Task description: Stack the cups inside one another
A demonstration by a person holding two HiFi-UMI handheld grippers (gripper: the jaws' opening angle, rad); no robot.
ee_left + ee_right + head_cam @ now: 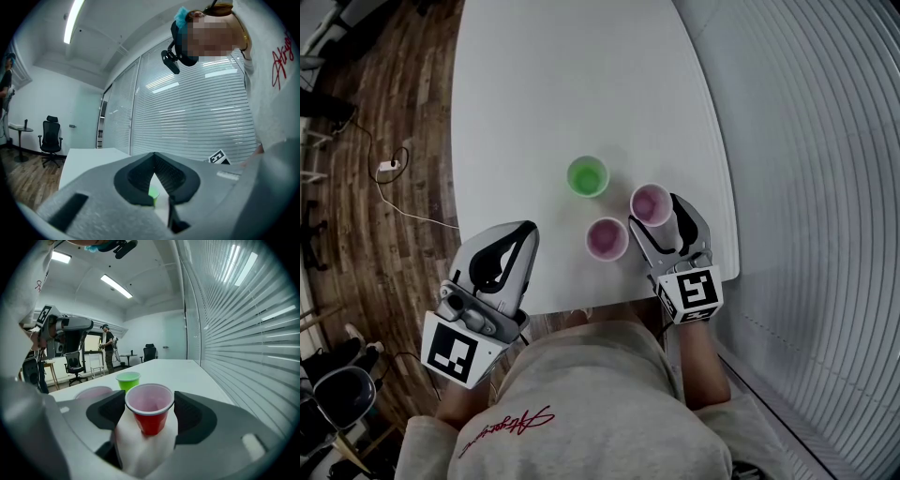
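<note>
Three cups stand on the white table [562, 84]: a green cup [588, 176] farthest from me, a red cup [652, 204] to its right, and a second red cup [607, 238] nearer me. My right gripper [657, 215] has its jaws on either side of the right-hand red cup [150, 411], and both pads touch its rim. That cup stands upright. In the right gripper view the green cup [128, 379] and the other red cup [93, 393] are behind and to the left. My left gripper [514, 231] is shut and empty at the table's front left edge, and the green cup [153, 193] shows through its gap.
The table's front edge runs just under both grippers. Wood floor with a cable and a plug [387, 169] lies to the left, and window blinds [825, 141] to the right. Office chairs [149, 351] and a standing person [108, 345] are far across the room.
</note>
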